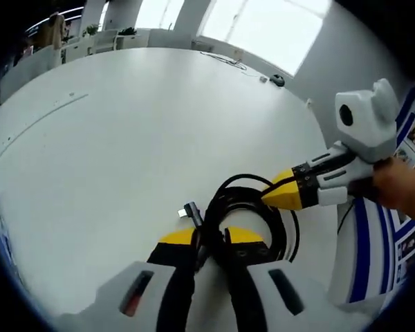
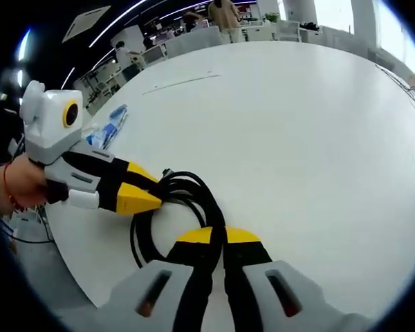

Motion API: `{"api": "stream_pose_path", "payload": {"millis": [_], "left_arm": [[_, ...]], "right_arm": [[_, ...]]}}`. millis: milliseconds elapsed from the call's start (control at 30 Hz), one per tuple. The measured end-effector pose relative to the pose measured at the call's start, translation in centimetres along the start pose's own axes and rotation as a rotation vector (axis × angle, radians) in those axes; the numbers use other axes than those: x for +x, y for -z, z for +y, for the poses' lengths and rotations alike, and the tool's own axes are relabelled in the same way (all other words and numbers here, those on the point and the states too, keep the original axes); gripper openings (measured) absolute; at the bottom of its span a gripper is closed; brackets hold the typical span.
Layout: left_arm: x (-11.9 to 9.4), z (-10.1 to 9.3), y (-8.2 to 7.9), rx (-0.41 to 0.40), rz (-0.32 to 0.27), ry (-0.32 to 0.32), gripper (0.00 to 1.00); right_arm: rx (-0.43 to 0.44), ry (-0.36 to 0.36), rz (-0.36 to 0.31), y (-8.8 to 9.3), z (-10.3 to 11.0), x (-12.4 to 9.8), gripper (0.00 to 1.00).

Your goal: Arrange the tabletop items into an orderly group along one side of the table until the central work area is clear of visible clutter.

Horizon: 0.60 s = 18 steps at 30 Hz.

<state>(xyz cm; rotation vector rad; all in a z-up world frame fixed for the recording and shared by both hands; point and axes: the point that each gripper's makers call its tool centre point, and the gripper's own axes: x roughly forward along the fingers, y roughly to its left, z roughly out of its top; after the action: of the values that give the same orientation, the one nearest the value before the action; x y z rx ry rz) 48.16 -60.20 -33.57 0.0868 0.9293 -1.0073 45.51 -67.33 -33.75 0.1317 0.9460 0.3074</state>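
Now | I clamp left gripper (image 1: 211, 237) and right gripper (image 2: 218, 236) on coiled black cable (image 1: 252, 207) | keeping loops bundled above bench (image 1: 124, 138).

Open-plan office: large white table (image 2: 318, 138), distant desks (image 2: 194, 38), ceiling light strips (image 2: 117, 24), windows (image 1: 256, 28).

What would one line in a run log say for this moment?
left gripper: shut on black cable | right gripper: shut on black cable | cable: coiled, on white table
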Motion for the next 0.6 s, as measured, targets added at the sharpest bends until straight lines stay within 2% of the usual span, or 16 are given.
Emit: {"api": "stream_pose_path", "payload": {"millis": [267,600], "left_arm": [[-0.14,0.11,0.15,0.012,0.002,-0.002,0.24],[-0.62,-0.01,-0.06,0.031,-0.015,0.003,0.35]], "right_arm": [[-0.001,0.004,0.002,0.17,0.04,-0.06,0.04],[0.0,0.015,0.001,0.3,-0.07,-0.24,0.19]]}}
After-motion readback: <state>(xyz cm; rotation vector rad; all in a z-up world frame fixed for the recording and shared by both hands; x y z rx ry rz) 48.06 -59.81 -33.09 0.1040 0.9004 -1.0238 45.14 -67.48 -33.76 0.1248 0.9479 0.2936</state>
